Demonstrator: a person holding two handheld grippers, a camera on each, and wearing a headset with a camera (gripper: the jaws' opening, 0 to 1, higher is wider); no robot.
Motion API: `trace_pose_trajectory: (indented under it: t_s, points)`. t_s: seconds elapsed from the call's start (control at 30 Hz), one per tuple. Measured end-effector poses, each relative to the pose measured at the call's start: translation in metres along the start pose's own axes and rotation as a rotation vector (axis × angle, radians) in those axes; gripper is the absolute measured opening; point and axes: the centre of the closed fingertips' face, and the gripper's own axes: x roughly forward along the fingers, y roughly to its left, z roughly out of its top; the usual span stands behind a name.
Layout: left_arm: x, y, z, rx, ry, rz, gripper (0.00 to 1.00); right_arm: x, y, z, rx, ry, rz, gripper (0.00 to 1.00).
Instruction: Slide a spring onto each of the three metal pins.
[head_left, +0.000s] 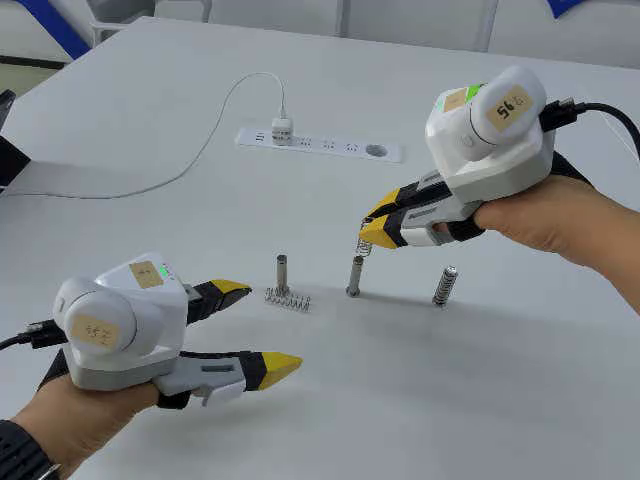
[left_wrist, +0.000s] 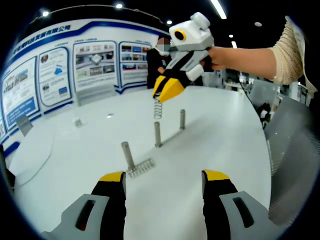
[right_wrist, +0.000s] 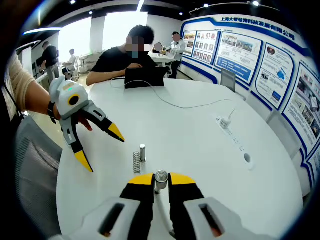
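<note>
Yellow-tipped right tool (head_left: 368, 236) clamps spring (head_left: 363, 247) above middle pin (head_left: 354, 277); left tool (head_left: 268, 325) wide open.

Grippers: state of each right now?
Left gripper: open, holding nothing.
Right gripper: shut on a spring, just above the middle pin.

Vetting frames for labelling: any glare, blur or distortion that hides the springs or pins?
Head view: even light, soft shadows, sharp; held spring and middle pin clear. Left gripper view: fisheye curves the table, loose spring legible. Right gripper view: bright patch at top washed out, held spring sharp.
</note>
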Motion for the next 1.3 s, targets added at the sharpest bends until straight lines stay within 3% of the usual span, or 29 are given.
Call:
trace_pose_trajectory:
  t_s: [1.3]
  points:
    - [-0.001, 0.003, -0.005, -0.016, 0.007, 0.008, 0.61, 0.039, 0.009, -0.04, 0.072, 0.085, 0.031, 0.12]
